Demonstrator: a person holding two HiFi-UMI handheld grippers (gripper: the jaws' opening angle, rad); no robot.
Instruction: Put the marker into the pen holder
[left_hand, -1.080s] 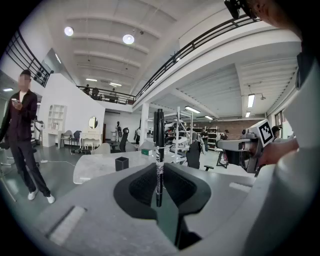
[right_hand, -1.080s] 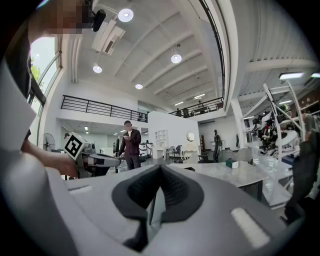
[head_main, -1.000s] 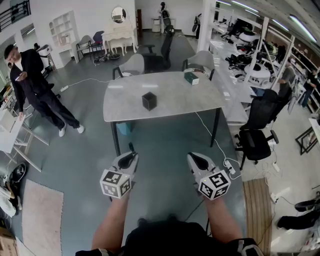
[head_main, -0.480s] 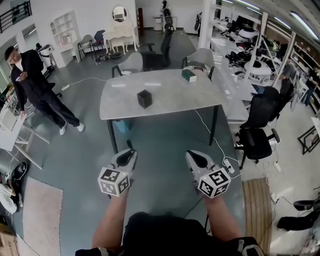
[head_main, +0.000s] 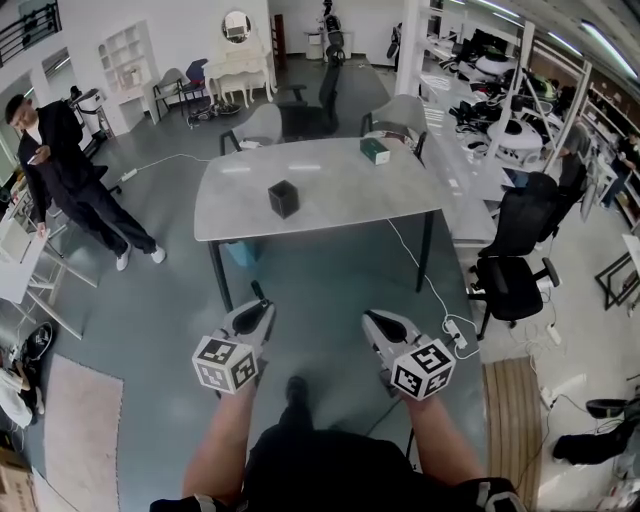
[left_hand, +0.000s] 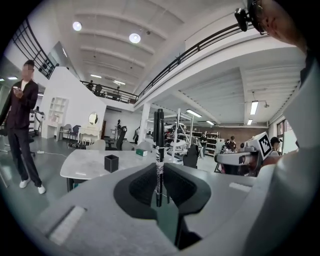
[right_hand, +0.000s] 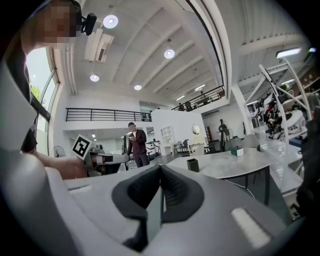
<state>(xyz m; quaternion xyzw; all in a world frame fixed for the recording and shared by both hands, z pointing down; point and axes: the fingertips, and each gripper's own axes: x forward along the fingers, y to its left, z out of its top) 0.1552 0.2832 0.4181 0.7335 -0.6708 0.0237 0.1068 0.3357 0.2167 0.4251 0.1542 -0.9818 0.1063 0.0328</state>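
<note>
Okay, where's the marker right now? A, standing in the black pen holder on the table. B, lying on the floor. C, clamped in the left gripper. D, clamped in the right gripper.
C: the left gripper view shows the marker upright between the jaws of the left gripper, while the pen holder sits apart on the table and the right gripper is shut on nothing.

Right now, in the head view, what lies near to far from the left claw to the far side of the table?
left claw shut on the marker → table, near edge → pen holder → green box → black chair behind the table
</note>
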